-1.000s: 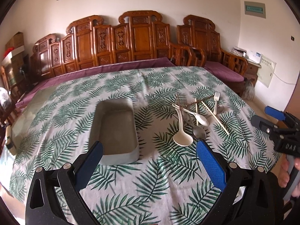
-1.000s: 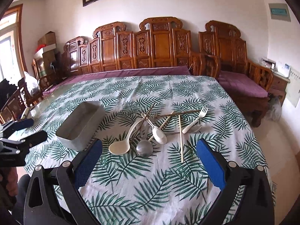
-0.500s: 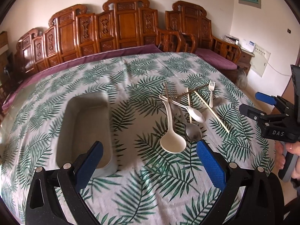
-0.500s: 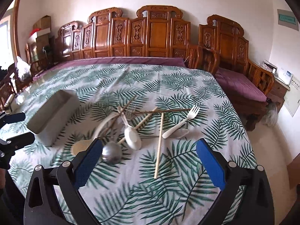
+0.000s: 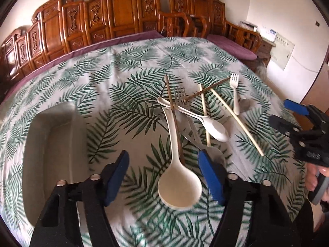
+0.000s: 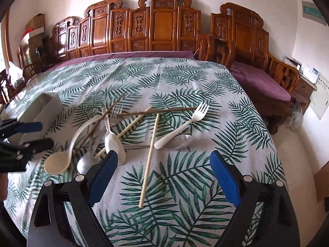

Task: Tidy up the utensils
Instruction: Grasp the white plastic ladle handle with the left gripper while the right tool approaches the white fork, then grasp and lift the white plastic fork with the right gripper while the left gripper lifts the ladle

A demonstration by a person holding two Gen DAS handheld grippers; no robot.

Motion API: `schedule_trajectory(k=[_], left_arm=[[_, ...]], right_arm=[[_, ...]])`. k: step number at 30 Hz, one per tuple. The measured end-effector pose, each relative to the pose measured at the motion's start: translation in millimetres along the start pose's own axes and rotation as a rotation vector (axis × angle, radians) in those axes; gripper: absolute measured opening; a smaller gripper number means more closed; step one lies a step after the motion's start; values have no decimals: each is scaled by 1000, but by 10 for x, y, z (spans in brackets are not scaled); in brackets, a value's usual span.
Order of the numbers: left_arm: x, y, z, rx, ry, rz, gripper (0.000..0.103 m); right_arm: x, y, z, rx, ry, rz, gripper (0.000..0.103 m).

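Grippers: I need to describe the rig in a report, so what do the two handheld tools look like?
Both match: the left gripper and right gripper have black, textured angular frames with silver screw heads and two flat blue pads. The right one's side bears faint white lettering, too blurred to read, above a grey handle.

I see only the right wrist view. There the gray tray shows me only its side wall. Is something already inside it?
Observer: No. In the left wrist view the gray tray is seen from above, and it holds nothing.
Operator: Thank you. And the left hand-held gripper, does it hold something?
Observer: Not yet. The left hand-held gripper hangs over the cream ladle. Its jaws have just been closing. The ladle's bowl shows between the fingers, but the pads do not touch it.
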State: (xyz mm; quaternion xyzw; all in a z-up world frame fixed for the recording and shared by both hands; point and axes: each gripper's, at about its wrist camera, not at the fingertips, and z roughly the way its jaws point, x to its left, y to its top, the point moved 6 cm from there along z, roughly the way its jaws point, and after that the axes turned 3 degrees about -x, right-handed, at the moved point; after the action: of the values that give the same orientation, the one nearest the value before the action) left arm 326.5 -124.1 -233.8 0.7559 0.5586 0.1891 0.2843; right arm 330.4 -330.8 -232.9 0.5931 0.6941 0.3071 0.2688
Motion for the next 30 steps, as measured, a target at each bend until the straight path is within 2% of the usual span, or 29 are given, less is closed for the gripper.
schedule_trajectory(k=[4, 6, 11, 15, 19, 21, 24, 30], left_arm=[[-85, 50, 177, 26, -27, 17, 54], [-103, 58, 290, 56, -42, 9, 39], [-42, 87, 462, 97, -64, -37, 21], [-15, 89, 560, 130, -93, -62, 19], [-8, 106, 586, 130, -118, -86, 19], [-22, 101, 600, 135, -118, -79, 9], [-44, 109, 575, 125, -123, -68, 8], [-79, 174, 385, 74, -121, -35, 8]], right_arm=[[-7, -25, 22, 7, 2, -3, 92], [-11, -34, 33, 10, 7, -3, 92], [-48, -31, 84, 26, 15, 2, 86], [-95, 7, 211, 50, 3, -3, 86], [-128, 90, 345, 70, -4, -6, 85], [-143, 146, 424, 80, -8, -12, 83], [-177, 219, 565, 98, -13, -14, 79], [-323, 250, 901, 159, -6, 43, 56]])
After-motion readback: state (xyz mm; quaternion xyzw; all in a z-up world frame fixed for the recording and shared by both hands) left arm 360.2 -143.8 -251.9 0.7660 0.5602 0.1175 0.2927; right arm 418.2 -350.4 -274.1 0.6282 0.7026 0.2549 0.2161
